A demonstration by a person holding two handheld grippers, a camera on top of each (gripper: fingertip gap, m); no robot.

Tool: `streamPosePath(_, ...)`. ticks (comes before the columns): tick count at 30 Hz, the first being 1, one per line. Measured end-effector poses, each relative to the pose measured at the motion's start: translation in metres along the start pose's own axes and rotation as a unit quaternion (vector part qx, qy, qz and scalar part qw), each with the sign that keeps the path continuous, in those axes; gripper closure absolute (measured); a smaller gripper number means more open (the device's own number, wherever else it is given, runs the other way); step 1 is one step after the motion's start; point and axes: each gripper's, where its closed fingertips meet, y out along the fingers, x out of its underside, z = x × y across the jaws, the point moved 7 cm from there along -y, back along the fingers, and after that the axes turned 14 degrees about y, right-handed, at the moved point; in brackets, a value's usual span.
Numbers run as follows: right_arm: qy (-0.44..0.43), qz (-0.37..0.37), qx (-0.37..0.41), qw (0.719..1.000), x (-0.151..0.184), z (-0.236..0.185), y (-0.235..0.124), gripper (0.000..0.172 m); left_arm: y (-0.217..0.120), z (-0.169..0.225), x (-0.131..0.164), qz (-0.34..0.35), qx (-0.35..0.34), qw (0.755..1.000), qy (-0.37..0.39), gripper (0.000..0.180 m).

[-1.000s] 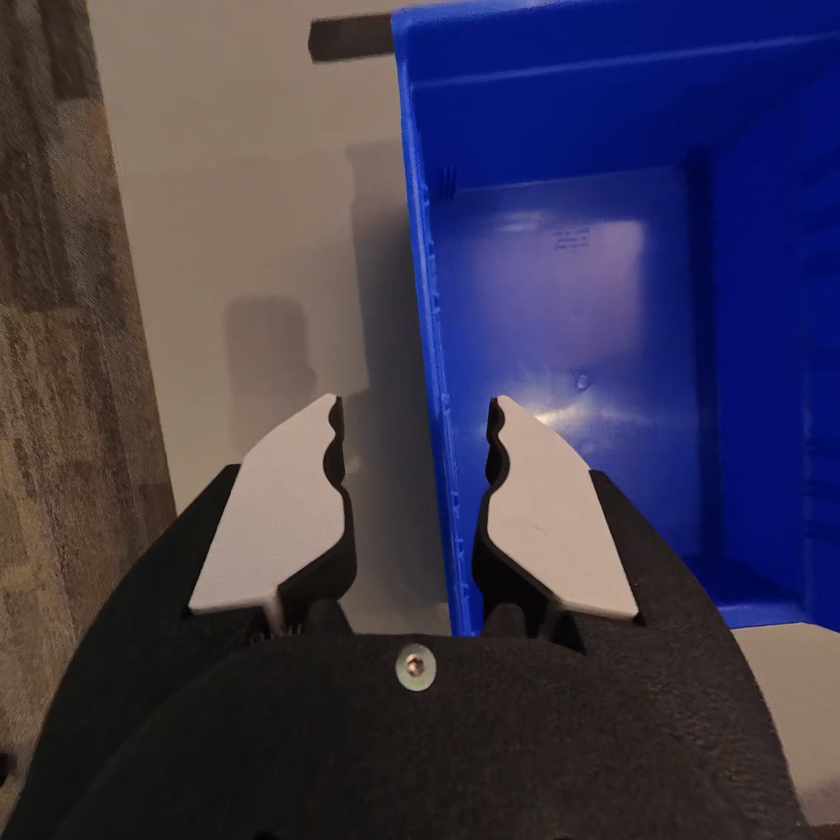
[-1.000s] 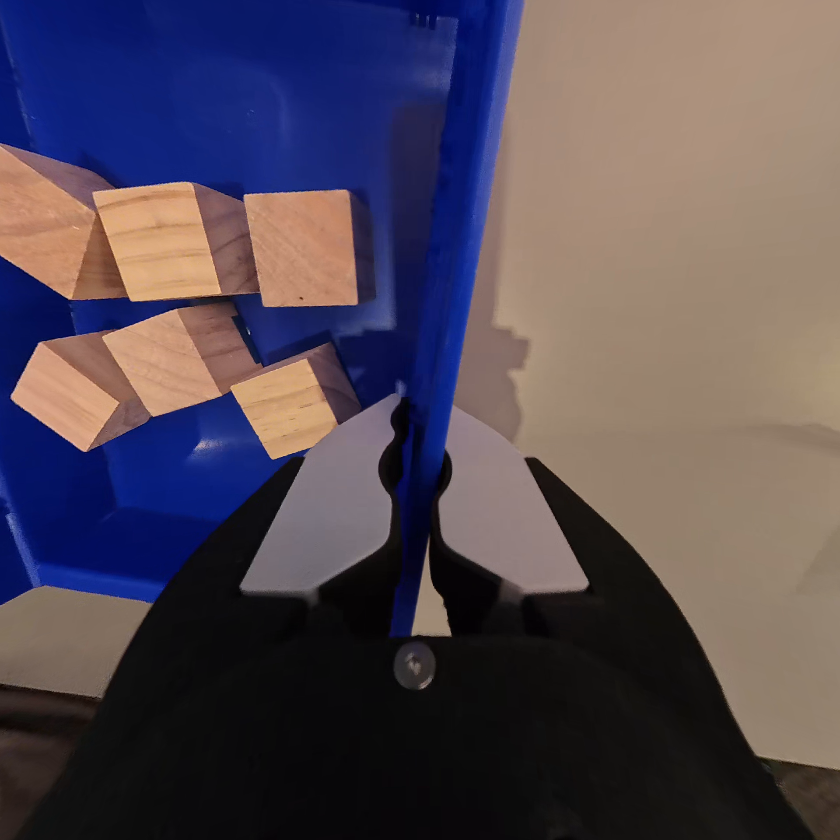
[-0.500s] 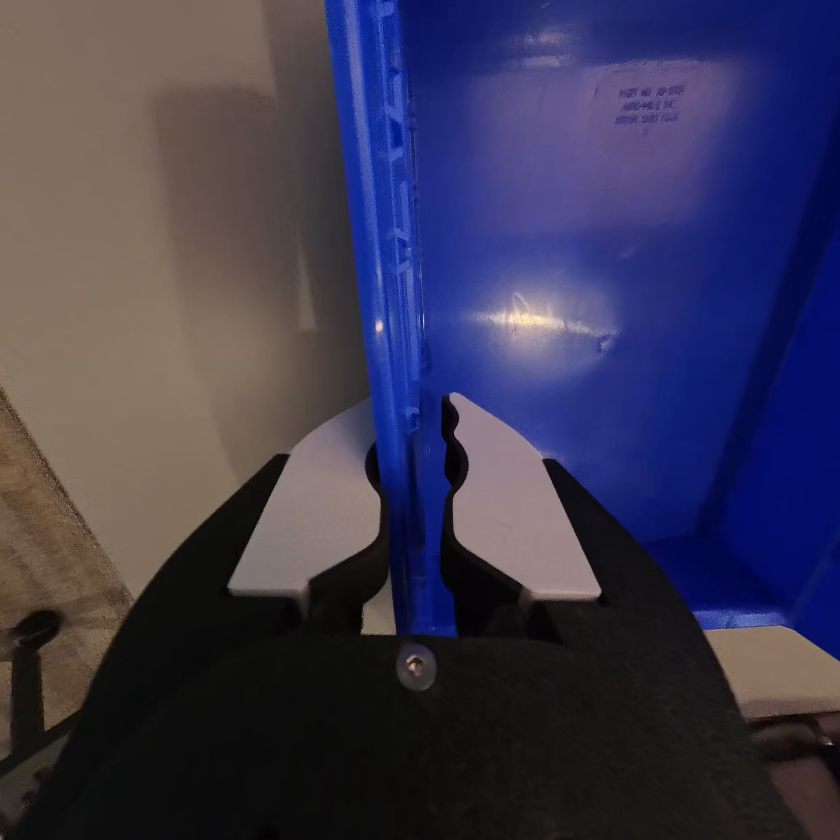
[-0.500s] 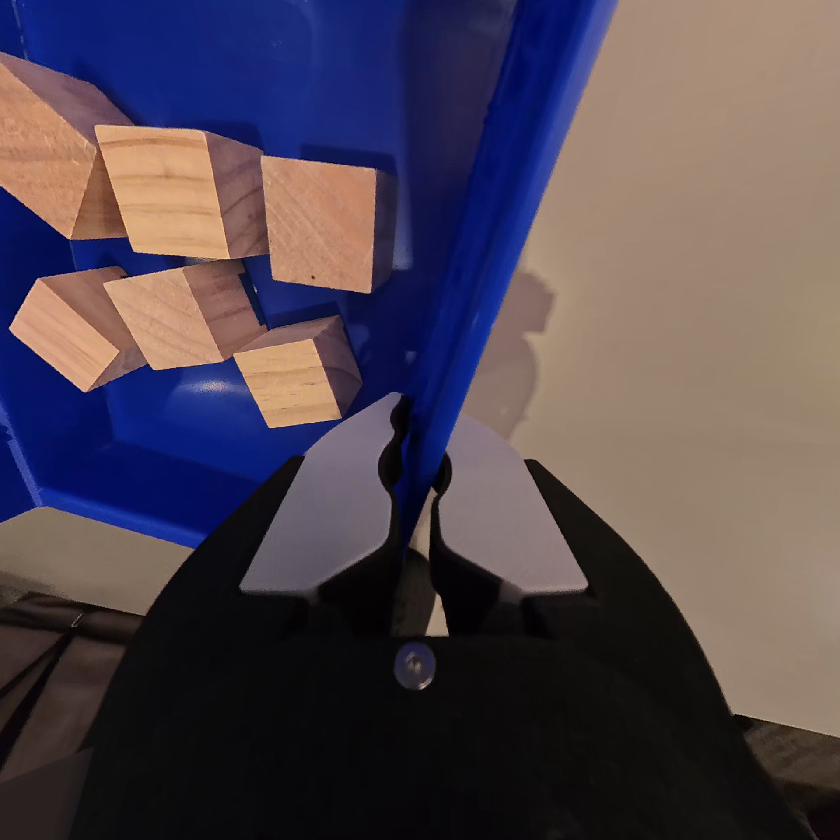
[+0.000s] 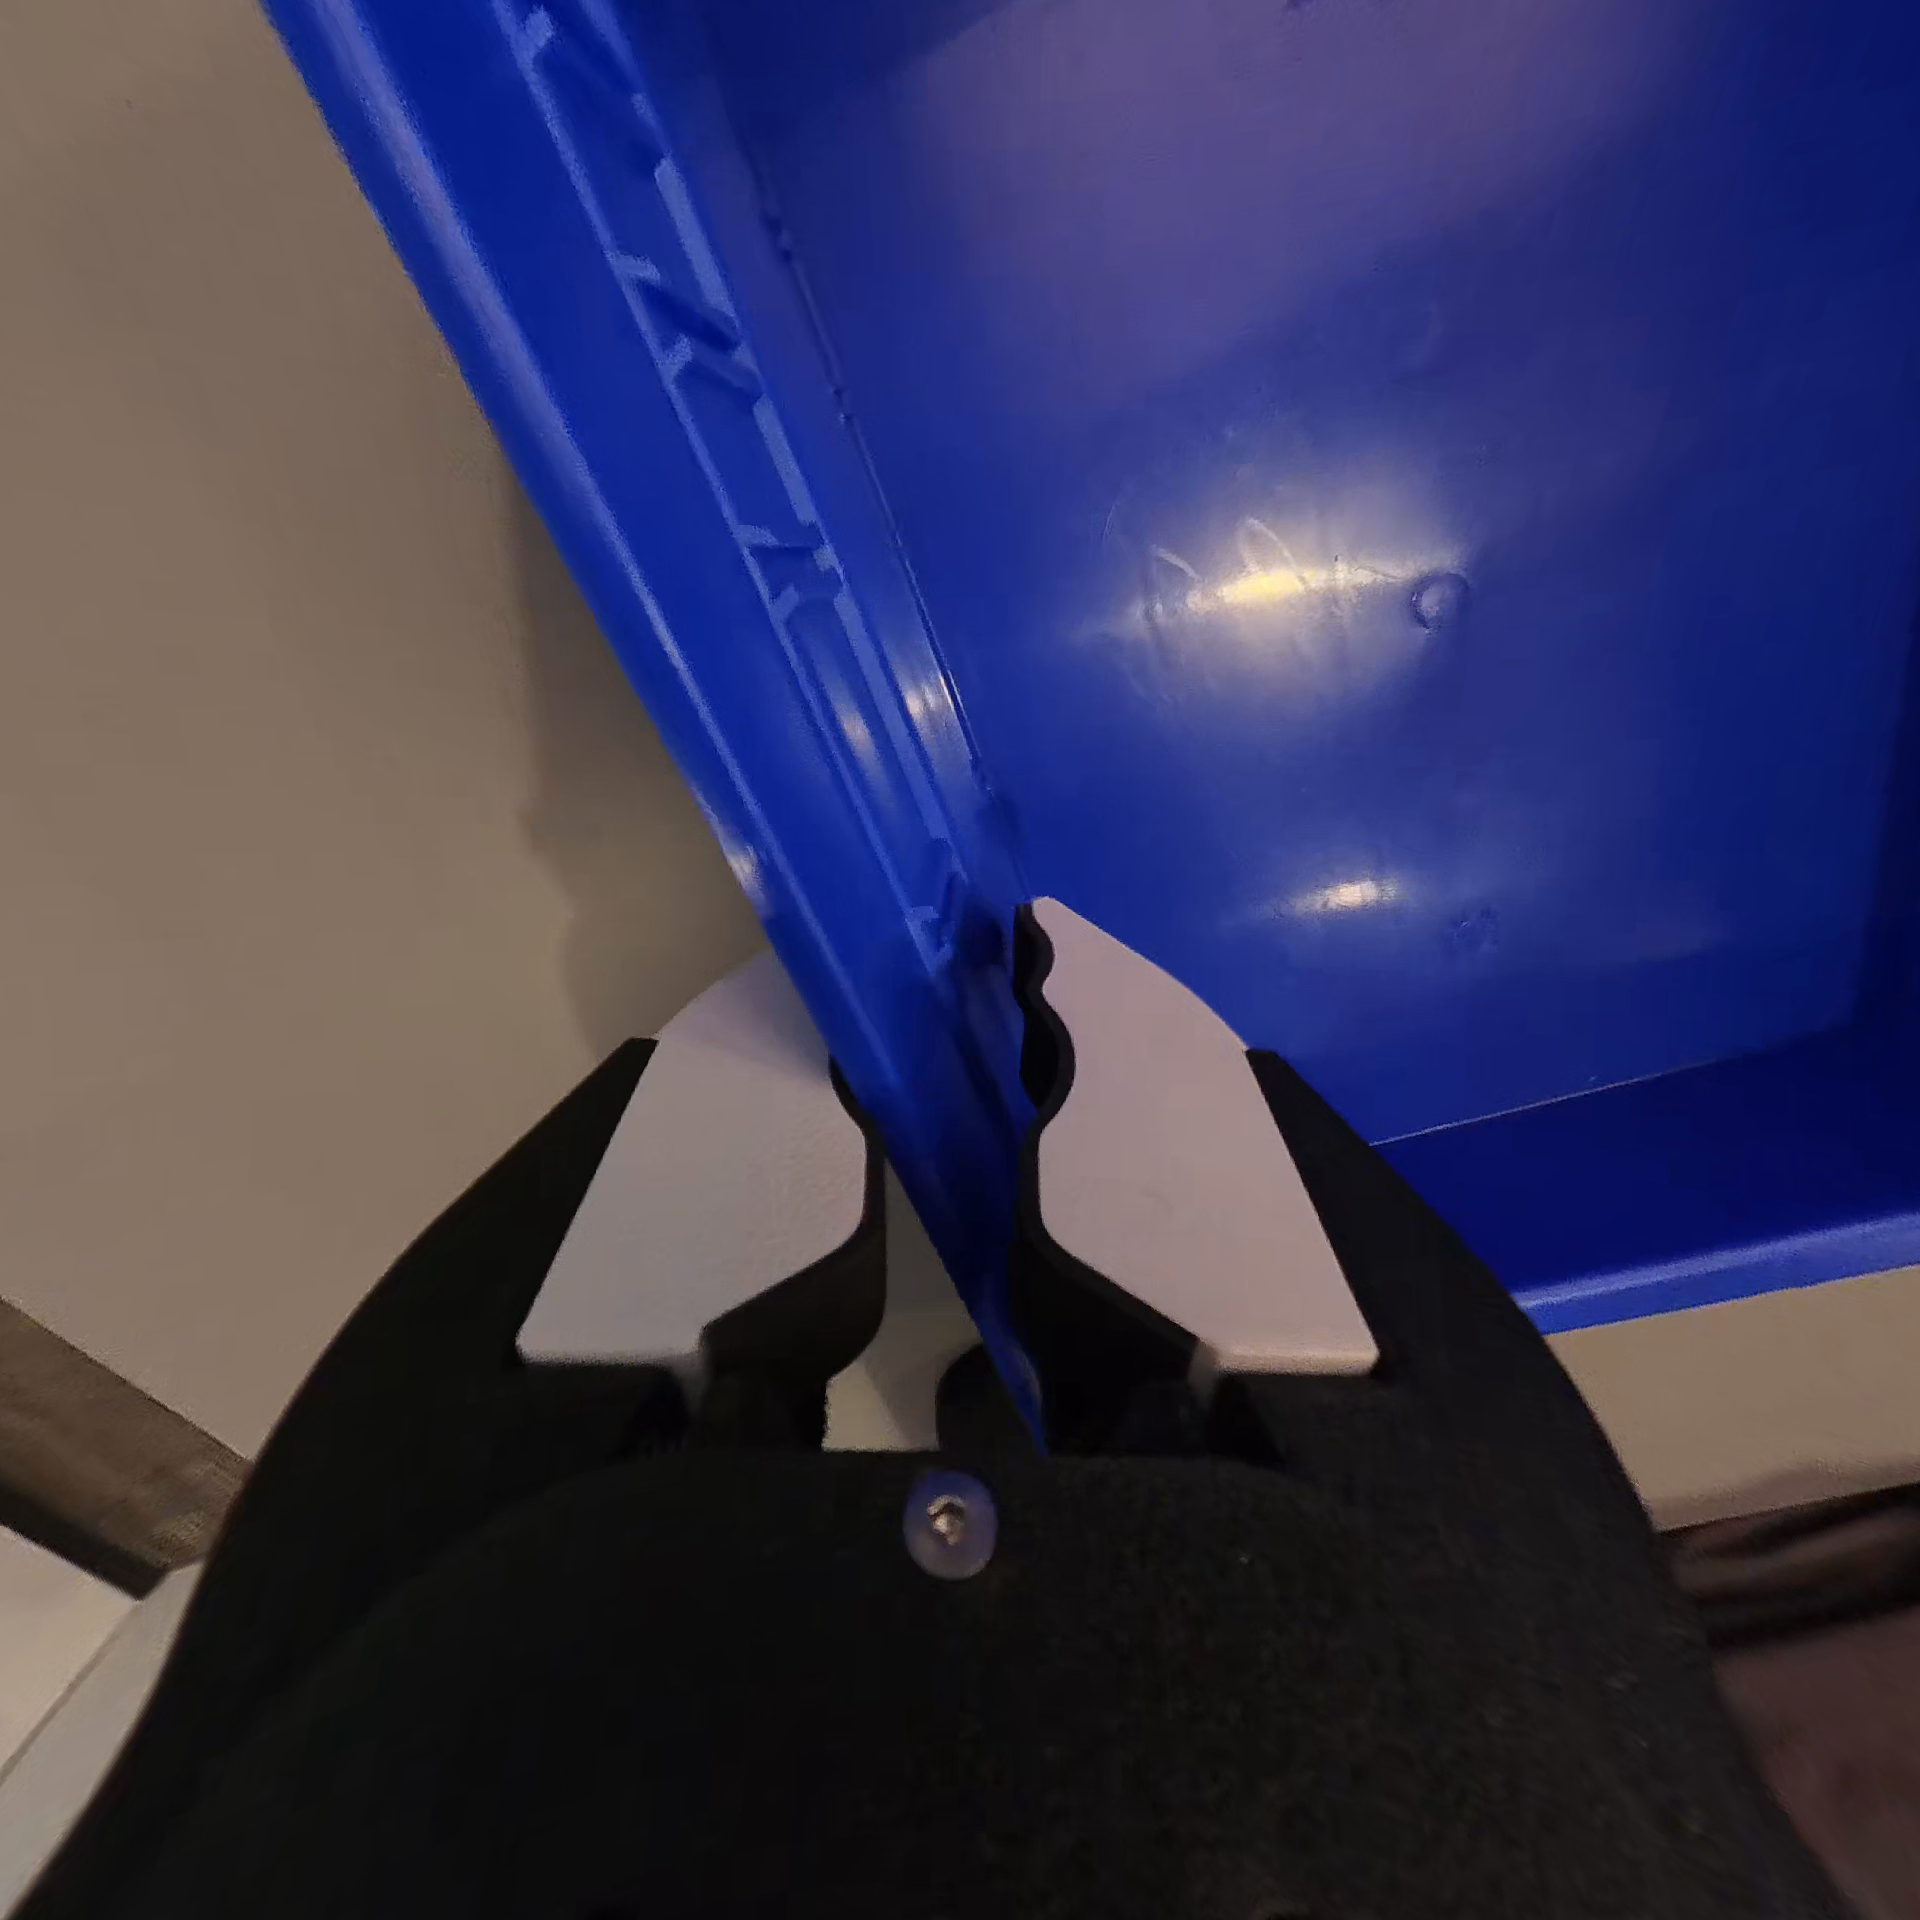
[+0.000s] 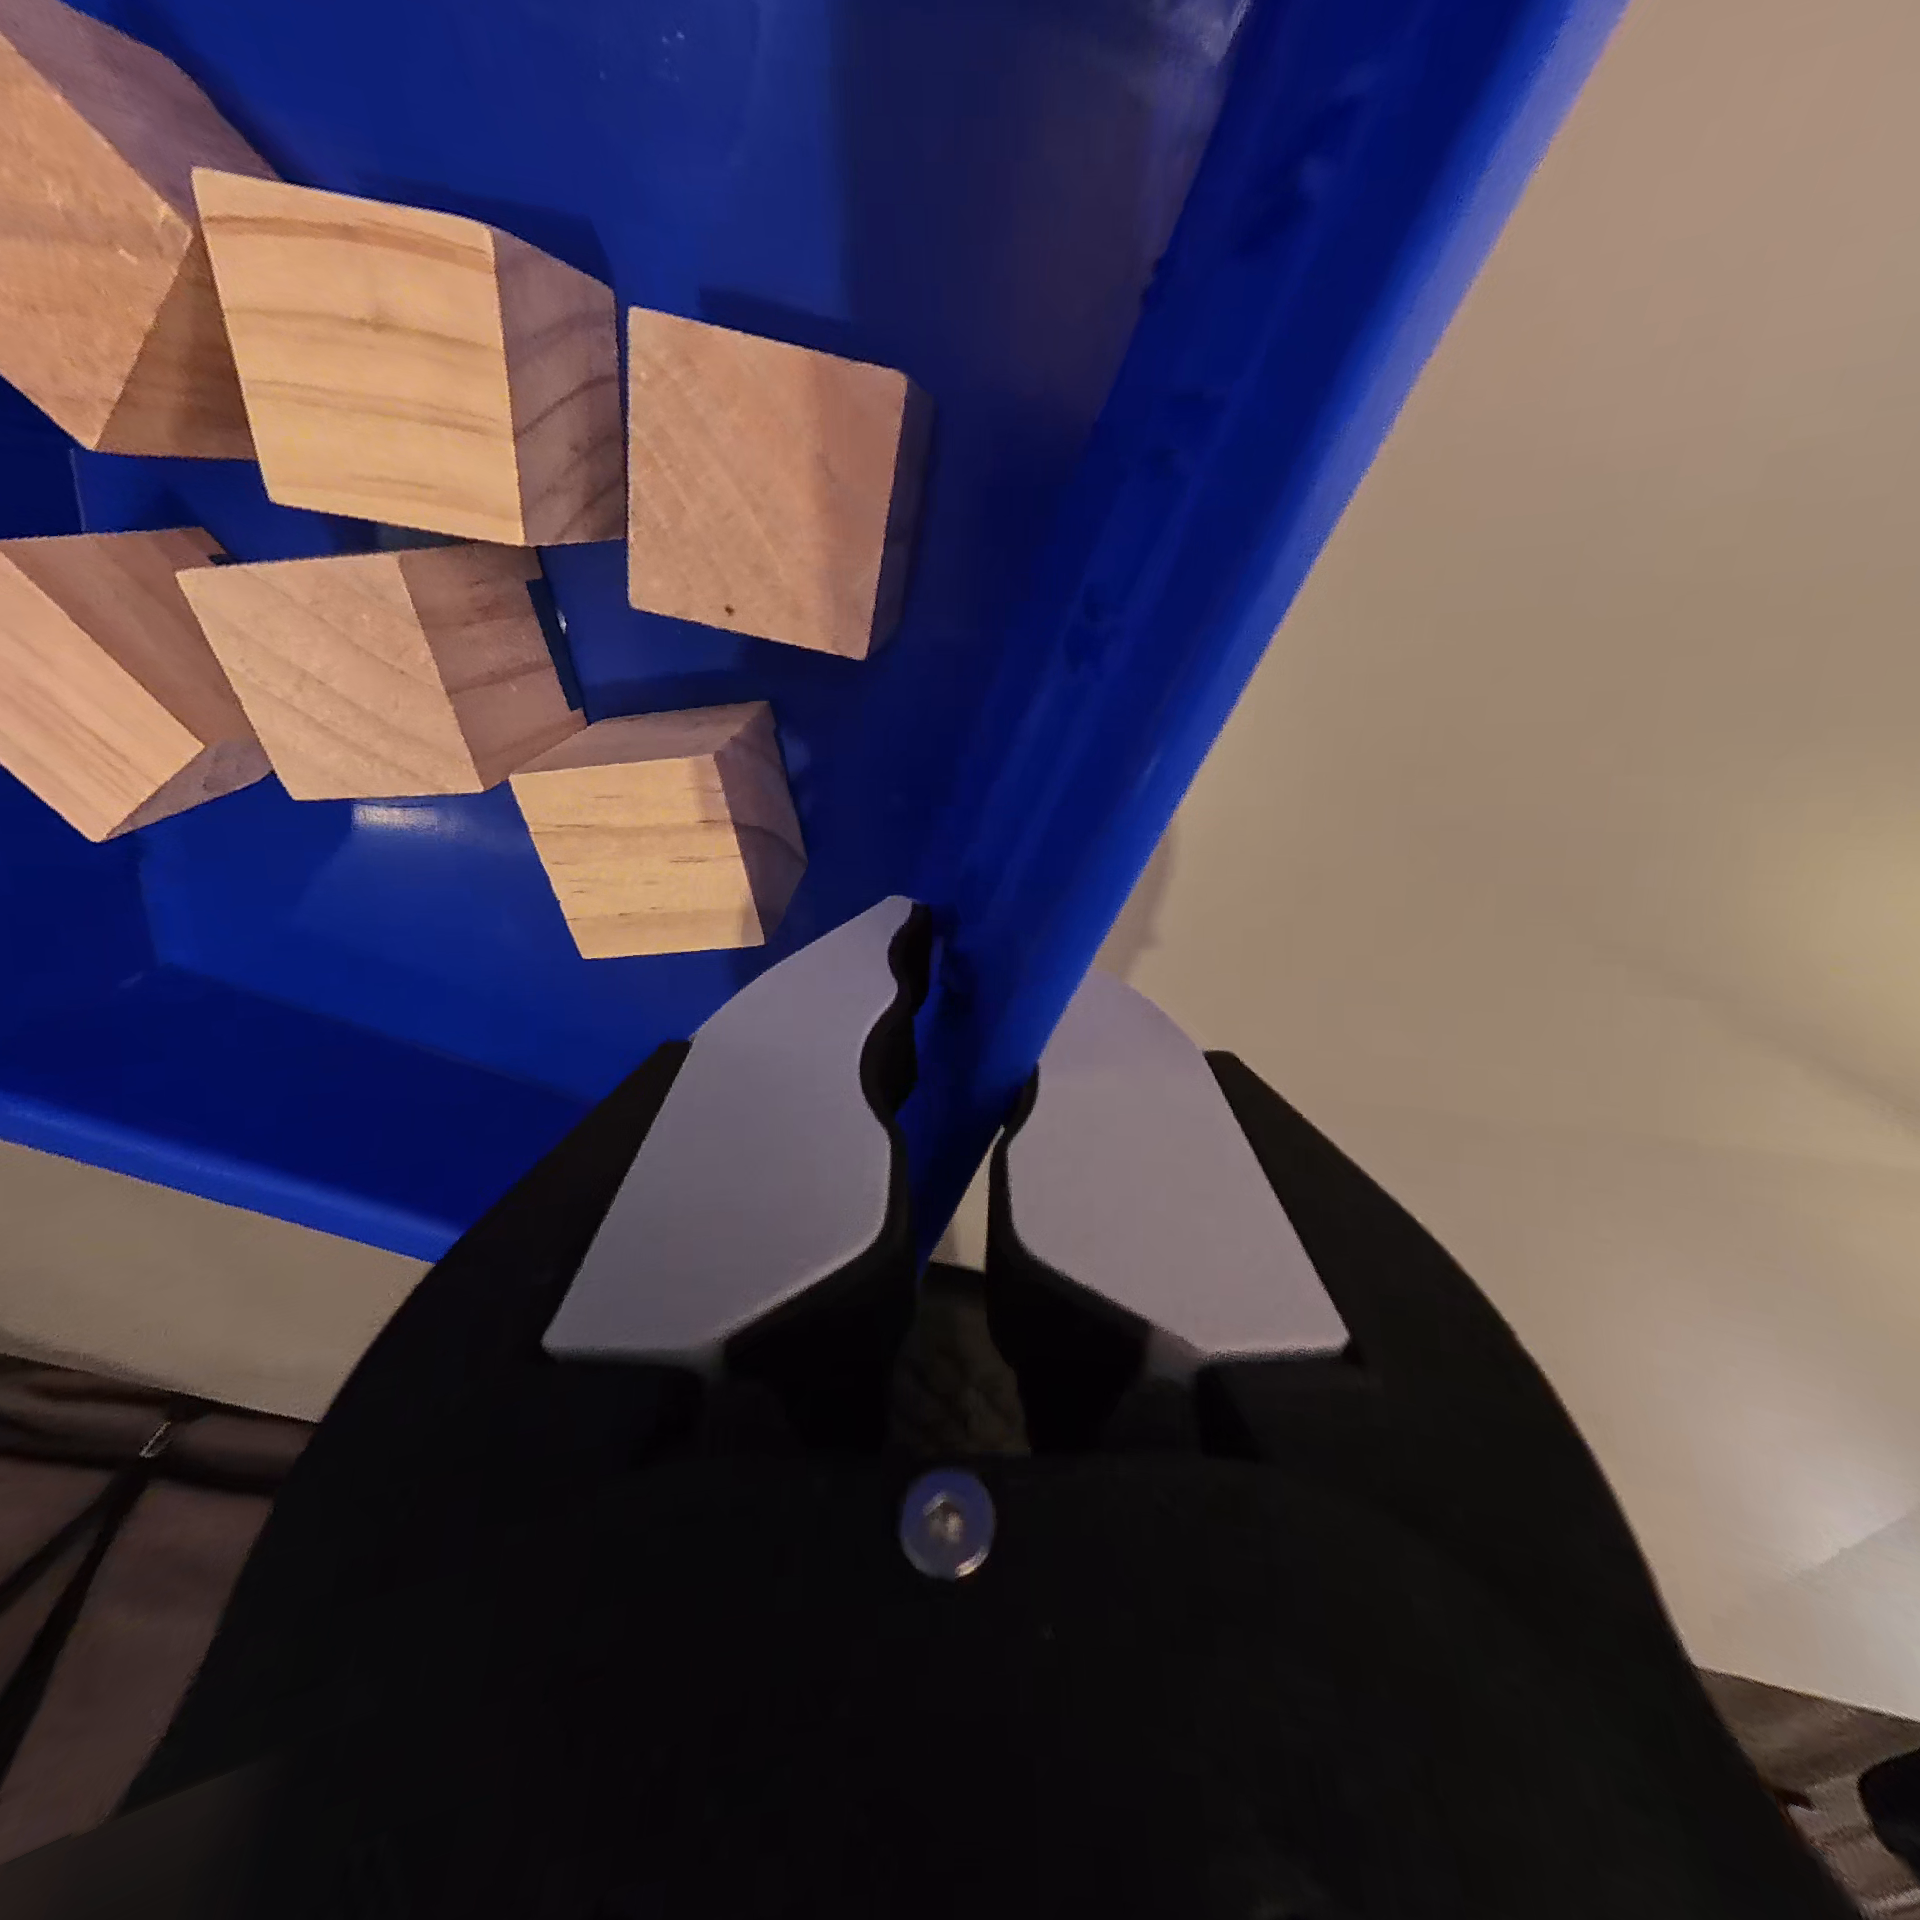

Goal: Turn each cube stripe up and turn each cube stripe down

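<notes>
1. The left gripper (image 5: 940, 935) was clamped on the left side wall of the blue plastic bin (image 5: 1351, 416). One pale finger sat outside the wall and the other finger (image 5: 1132, 1039) lay inside against it. The wall ran up and away to the left from the jaws.

2. The stretch of bin floor in the left wrist view was bare and glossy, with no cube on it. The pale bench (image 5: 260, 623) lay beyond the wall, to the left.

3. The wooden cubes (image 6: 665, 821) lay clustered on the bin floor in the right wrist view, up and to the left of the right gripper's fingers. Six showed, some touching. No stripe could be made out on any visible face.

4. The nearest cube sat just beside the right gripper's inner fingertip (image 6: 821, 1039), well inside the wall.

5. The right gripper (image 6: 971, 966) was shut on the bin's right side wall (image 6: 1195, 623), a finger on each face. Bare bench lay off to the right.

6. Judged from this, the right hand was the nearer to the cubes. With both grippers occupied on the walls, neither was free to turn a cube, and the bin appeared tilted between them.
</notes>
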Motion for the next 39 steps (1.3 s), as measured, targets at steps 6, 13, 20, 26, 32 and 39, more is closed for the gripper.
streamPosePath(6, -0.024, 0.005, 0.007, 1.000, -0.002, -0.013, 0.002, 0.160, -0.015, 0.014, -0.015, 0.016, -0.095, 0.993, 0.065, 0.150)
streamPosePath(13, -0.025, 0.012, 0.024, 0.999, -0.006, -0.012, 0.006, 0.155, -0.072, 0.015, -0.021, 0.151, -0.191, 0.968, 0.062, 0.136)
streamPosePath(20, -0.002, 0.018, 0.005, 1.000, -0.011, -0.008, 0.012, 0.152, -0.140, 0.016, -0.023, 0.340, -0.329, 0.879, 0.052, 0.127)
streamPosePath(26, 0.041, -0.012, -0.058, 0.997, -0.014, -0.005, 0.020, 0.153, -0.166, 0.005, -0.010, 0.409, -0.369, 0.834, 0.015, 0.119)
streamPosePath(32, 0.050, -0.052, -0.029, 0.997, -0.016, -0.008, 0.029, 0.162, -0.178, -0.006, 0.002, 0.454, -0.365, 0.813, -0.011, 0.117)
streamPosePath(39, 0.039, -0.080, -0.044, 0.995, -0.019, -0.006, 0.030, 0.165, -0.185, -0.019, 0.012, 0.483, -0.350, 0.802, -0.030, 0.113)
